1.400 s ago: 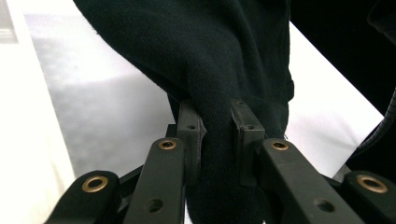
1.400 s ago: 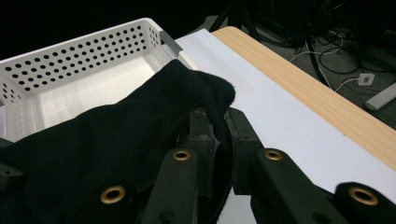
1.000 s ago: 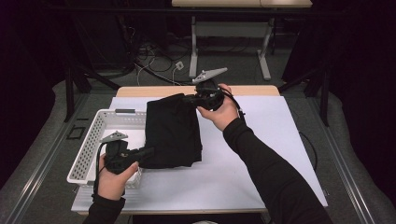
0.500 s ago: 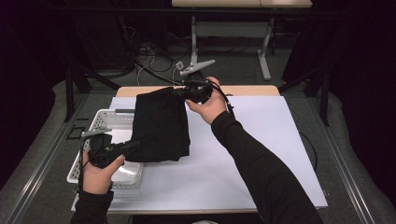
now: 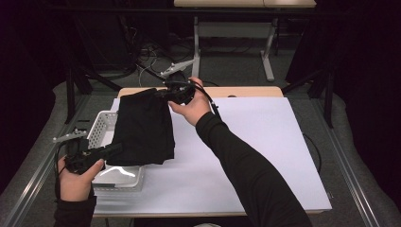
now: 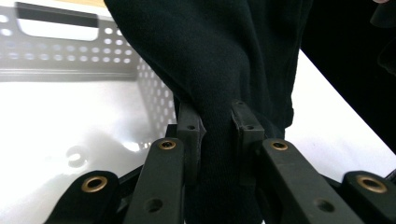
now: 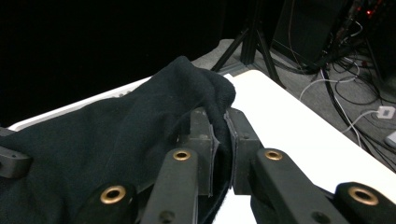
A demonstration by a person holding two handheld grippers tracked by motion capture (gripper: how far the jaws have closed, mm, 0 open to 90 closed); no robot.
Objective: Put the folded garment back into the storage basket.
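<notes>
While clamped as now on a thick rolled fold of the black folded garment, with cloth bulging out above both pads, looks secure enough at the left gripper. Less so at the right gripper: pinched shut on a thinner corner of the same garment, with only a small lip of fabric showing past the pads. Likeliest failure there is slipping free under the cloth's weight, if pulled away from the left or jerked.

From above, slung between the two grippers, far edge at the right one, near edge at the left. Hangs partly over the white perforated basket, partly over the white table cover.

Second risk: unfolding. Held at just two points, so could sag open in its loose layers if tilted or swung.

Third: catching on the basket's right wall. Rides close to that rim along the lower edge; cannot tell whether touching. Dragged sideways too low, could snag there and tip or shove the light basket toward the table's left edge.

Also worth watching: letting go unevenly, and so leaving half draped over the rim instead of inside.
</notes>
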